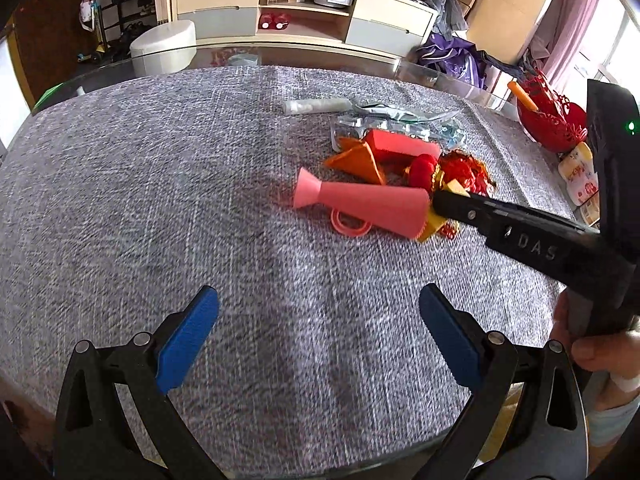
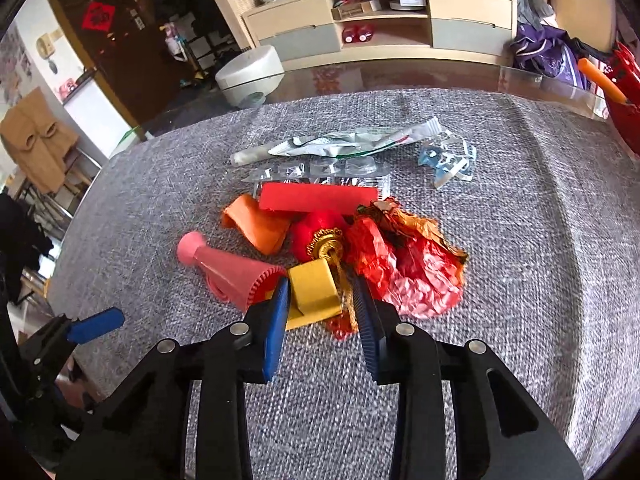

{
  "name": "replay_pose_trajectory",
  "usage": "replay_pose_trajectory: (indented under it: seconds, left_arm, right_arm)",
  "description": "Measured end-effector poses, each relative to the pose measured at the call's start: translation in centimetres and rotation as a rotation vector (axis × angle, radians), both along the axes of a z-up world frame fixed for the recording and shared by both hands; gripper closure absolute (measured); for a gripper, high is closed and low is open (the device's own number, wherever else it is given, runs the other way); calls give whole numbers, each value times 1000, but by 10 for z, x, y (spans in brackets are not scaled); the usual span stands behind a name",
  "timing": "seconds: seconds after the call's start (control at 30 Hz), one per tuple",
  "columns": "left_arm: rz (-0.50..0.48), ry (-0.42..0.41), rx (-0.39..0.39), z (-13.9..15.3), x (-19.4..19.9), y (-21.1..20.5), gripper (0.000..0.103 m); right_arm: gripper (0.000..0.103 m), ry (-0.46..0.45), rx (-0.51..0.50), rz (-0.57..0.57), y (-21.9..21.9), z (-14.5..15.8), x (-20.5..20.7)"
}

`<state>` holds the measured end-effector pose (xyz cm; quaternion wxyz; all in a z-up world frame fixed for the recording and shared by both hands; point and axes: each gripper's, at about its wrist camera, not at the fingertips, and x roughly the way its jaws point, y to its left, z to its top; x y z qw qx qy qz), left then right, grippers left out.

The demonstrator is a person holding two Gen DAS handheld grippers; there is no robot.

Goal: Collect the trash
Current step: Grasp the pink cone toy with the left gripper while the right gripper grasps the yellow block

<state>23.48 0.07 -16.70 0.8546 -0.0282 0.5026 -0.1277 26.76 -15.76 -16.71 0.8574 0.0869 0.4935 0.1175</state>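
Note:
A pile of trash lies on the grey cloth (image 2: pixel 520 240): a pink cone (image 2: pixel 232 272), a yellow paper piece (image 2: pixel 312 292), an orange paper piece (image 2: pixel 260 226), a red box (image 2: pixel 320 198), crumpled red foil (image 2: pixel 416 268), a red ornament with a gold cap (image 2: pixel 320 236), blister packs (image 2: pixel 320 170) and a silver wrapper (image 2: pixel 352 140). My right gripper (image 2: pixel 322 296) is open with its fingers on either side of the yellow piece. In the left wrist view it reaches the pile (image 1: pixel 436 200) beside the pink cone (image 1: pixel 360 204). My left gripper (image 1: pixel 318 308) is open and empty over bare cloth, well short of the pile.
A red basket (image 1: pixel 552 116) with an orange stick and a small bottle (image 1: pixel 580 172) stand at the table's right edge. A torn blue-white plastic piece (image 2: pixel 448 160) lies right of the wrappers. A white stool (image 2: pixel 248 76) and a TV cabinet (image 2: pixel 380 24) are beyond the table.

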Motion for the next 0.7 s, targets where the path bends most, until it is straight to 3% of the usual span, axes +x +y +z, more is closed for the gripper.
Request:
replay_pose_trajectory:
  seconds: [0.13, 0.23, 0.5, 0.7]
  left_arm:
    - [-5, 1, -4, -2, 12, -4, 8]
    - [-10, 4, -7, -4, 18, -7, 8]
    - [-40, 4, -6, -8, 35, -23, 8]
    - [-76, -10, 21, -11, 48, -42, 8]
  right_arm:
    - [69, -9, 7, 7, 0, 0, 3]
    - [81, -17, 15, 14, -2, 3, 1]
    - [81, -65, 64, -23, -31, 31, -6]
    - [81, -59, 71, -65, -50, 31, -7]
